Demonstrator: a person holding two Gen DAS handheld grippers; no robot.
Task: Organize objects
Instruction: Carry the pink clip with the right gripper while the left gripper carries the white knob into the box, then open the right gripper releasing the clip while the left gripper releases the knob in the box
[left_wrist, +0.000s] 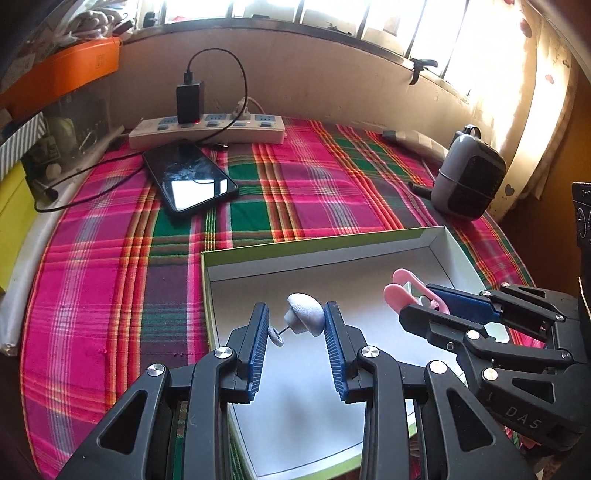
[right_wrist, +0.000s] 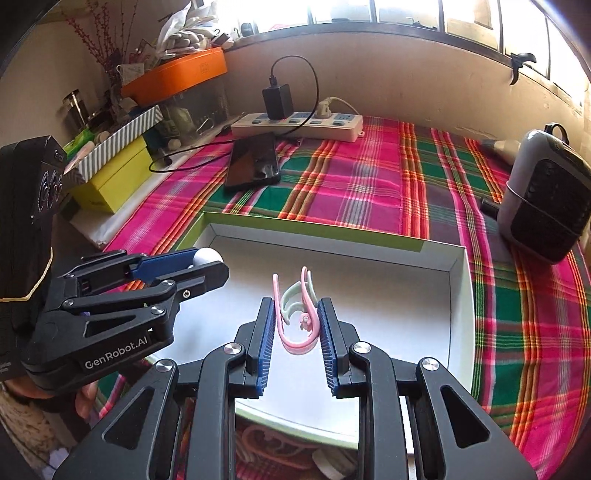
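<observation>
**Two pieces held over an open white box**

Shallow white box (left_wrist: 439, 243) with green outer edge, lying open on the plaid cloth (left_wrist: 303, 192) of the desk. No loose contents visible on its pale floor; only the two held pieces above it.

Left hand-held gripper (left_wrist: 295, 332) over the near left part of the box, blue pads (left_wrist: 258, 339) spread wide, grasping a grey mushroom-shaped piece (left_wrist: 306, 314) across its length. Domed cap against the right pad, thin pin and small disc end against the left pad; long axis crosswise between the pads, cap end slightly raised. From the right wrist view, only a pale rounded bit of it (right_wrist: 207, 255) visible past the left hand-held gripper (right_wrist: 207, 266).

Right hand-held gripper (right_wrist: 297, 325) over the middle of the box, clenched partway on a pink clip (right_wrist: 295, 345), with a pale green clip (right_wrist: 291, 299) nested inside it. Closed bend of the pink clip toward the camera, its two prongs pointing away toward the far wall of the box (right_wrist: 456, 280); long axis along the fingers. In the left wrist view, the right hand-held gripper (left_wrist: 424, 306) at right, pink clip (left_wrist: 397, 293) poking out beyond its tips.

Beyond the box: dark phone (left_wrist: 190, 177), white power strip (left_wrist: 207, 129) with black charger (left_wrist: 190, 101), grey speaker-like device (left_wrist: 467, 175).
</observation>
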